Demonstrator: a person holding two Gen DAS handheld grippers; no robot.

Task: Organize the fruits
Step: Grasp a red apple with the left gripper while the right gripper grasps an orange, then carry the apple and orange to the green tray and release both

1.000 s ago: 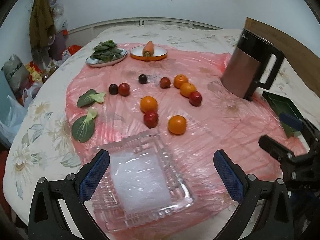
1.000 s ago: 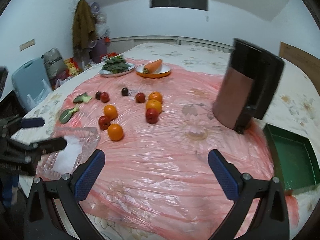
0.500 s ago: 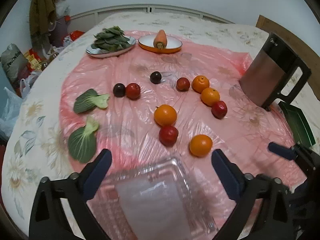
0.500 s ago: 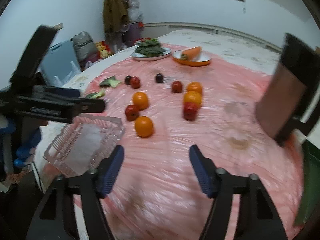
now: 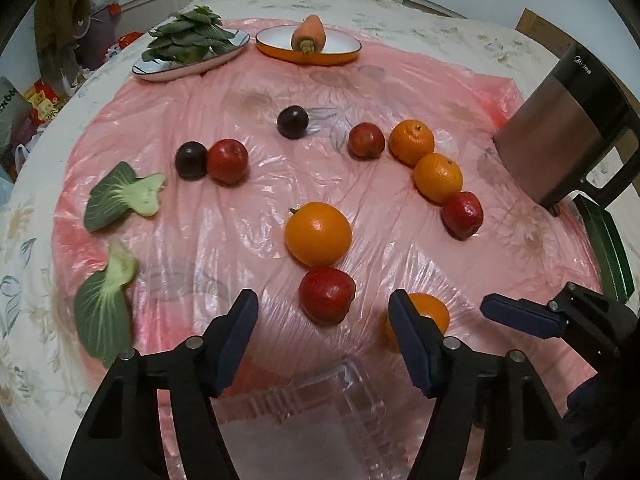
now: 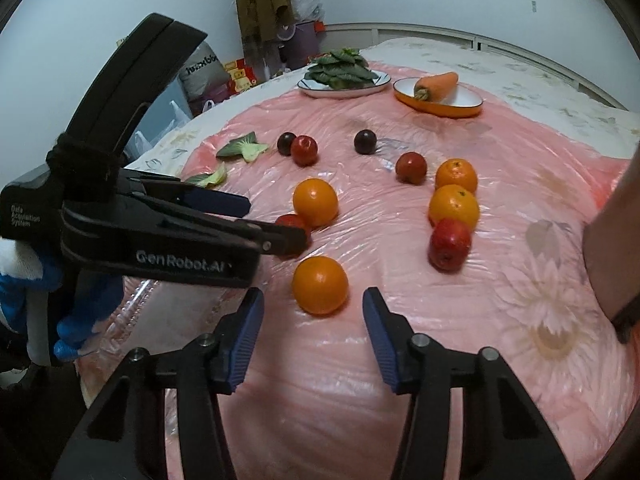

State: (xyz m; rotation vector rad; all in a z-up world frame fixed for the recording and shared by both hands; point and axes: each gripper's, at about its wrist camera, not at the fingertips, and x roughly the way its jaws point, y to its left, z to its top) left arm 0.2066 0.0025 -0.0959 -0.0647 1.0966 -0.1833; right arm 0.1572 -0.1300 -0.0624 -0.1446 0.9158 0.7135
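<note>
Right wrist view, right gripper (image 6: 313, 322) tilted downward, jaws closing, empty, orange (image 6: 319, 285) just ahead.

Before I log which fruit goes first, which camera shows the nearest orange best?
The right wrist view: the nearest orange sits whole and unblocked just ahead of the right tongs. In the left wrist view that orange is partly hidden behind a left pad.

My left gripper (image 6: 256, 220) is black, marked "GenRobot.AI", with blue pads. My right gripper (image 6: 312, 334) matches it. A blue-and-white glove (image 6: 48, 292) covers my hand.
</note>
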